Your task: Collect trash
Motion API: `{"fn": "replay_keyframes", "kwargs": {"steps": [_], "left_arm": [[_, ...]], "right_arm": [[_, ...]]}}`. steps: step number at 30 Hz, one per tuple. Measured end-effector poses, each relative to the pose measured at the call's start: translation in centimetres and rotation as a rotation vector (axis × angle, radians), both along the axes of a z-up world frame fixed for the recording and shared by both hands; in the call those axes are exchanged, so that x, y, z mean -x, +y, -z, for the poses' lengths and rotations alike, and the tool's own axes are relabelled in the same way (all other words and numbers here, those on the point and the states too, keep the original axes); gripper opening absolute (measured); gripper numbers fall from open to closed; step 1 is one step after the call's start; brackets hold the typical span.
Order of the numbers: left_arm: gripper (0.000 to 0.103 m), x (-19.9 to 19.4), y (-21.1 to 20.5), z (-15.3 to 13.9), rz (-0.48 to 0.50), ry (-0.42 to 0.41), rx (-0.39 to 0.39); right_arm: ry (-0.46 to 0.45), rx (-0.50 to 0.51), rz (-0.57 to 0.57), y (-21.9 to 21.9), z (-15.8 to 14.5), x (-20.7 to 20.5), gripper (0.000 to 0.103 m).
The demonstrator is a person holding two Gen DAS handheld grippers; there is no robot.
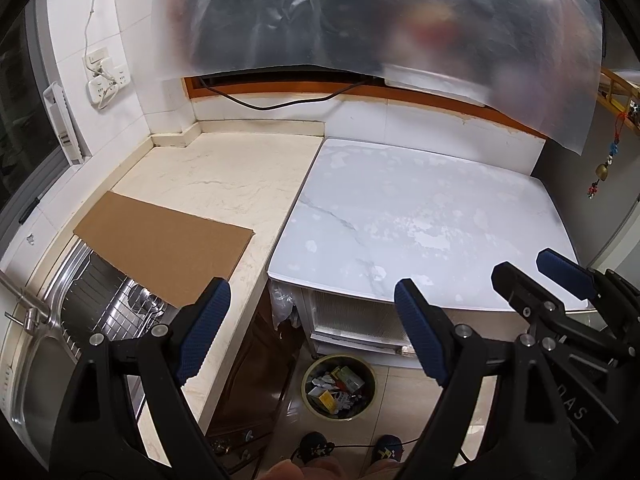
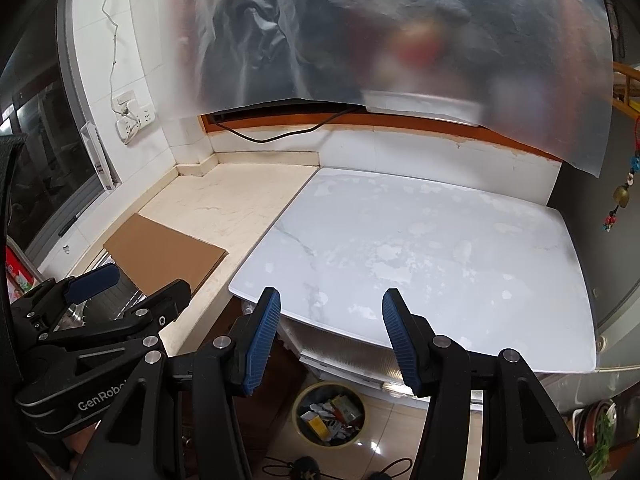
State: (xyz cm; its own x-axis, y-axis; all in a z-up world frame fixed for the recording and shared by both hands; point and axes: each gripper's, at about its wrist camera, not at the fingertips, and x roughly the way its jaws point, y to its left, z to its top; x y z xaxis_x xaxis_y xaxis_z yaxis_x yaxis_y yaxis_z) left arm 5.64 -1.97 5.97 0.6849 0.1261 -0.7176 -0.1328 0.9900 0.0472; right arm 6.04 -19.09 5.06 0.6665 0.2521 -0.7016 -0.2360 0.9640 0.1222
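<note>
Below the two grippers, a bin [image 1: 340, 387] full of trash [image 1: 334, 389] is sitting on the floor. The left gripper [image 1: 312, 322] and right gripper [image 2: 331, 330] are both hanging released, grasping nothing. Ahead of them a white table [image 2: 440, 248] is lying, with cardboard [image 1: 168, 246] on the counter [image 1: 216, 178] to the left.

**Lettering on the two grippers**

In the right wrist view, the left gripper [image 2: 114, 286] bore white lettering reading "GenRobo", its end cut off. In the left wrist view, the right gripper [image 1: 538, 270] showed partial letters resembling "DAS". Nothing else was legible.
</note>
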Motion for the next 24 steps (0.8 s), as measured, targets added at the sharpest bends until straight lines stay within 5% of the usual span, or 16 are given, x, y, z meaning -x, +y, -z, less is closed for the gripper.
{"fn": "replay_keyframes", "kwargs": {"steps": [24], "left_arm": [[0.081, -0.5, 1.1, 0.8, 0.06, 0.016, 0.004]], "right_arm": [[0.014, 0.003, 0.038, 0.0, 0.7, 0.7, 0.054]]}}
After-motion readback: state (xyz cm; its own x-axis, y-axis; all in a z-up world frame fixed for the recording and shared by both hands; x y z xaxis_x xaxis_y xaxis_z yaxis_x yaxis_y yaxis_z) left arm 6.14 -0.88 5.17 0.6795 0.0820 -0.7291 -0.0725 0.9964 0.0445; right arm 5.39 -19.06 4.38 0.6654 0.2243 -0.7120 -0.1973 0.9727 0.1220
